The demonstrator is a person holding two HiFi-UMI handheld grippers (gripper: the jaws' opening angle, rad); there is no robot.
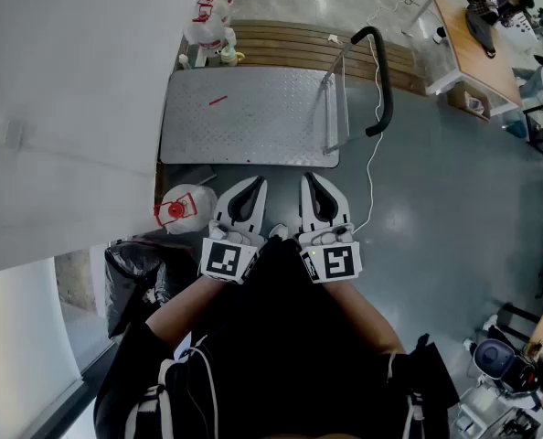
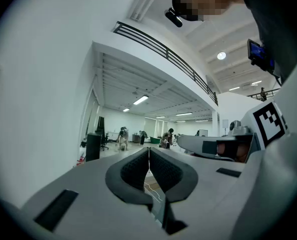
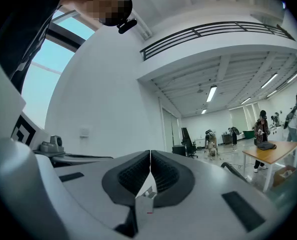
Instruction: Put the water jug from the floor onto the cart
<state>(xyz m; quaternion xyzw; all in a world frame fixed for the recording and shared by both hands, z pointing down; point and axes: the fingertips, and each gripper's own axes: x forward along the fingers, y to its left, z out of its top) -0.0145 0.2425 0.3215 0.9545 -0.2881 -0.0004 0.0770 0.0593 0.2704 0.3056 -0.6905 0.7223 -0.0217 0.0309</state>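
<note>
jug [image 1: 182,208] at cart [image 1: 253,122] near-left corner: partly hidden by wall [image 1: 70,108]. far jugs [image 1: 212,21] behind cart: too small to count.

Head view: camera overhead, facing steeply down. The left gripper [image 1: 259,185] and right gripper [image 1: 306,179] sit side by side close beneath it, with the cart [image 1: 253,117] just ahead of their tips.

Gripper views: each camera sits just behind its own jaws, facing level and forward, and catches the other gripper at its inner edge.

Both gripper views share the distant people [image 2: 122,136]. The head and right gripper views share the table [image 3: 268,153], to the right of the right gripper.
</note>
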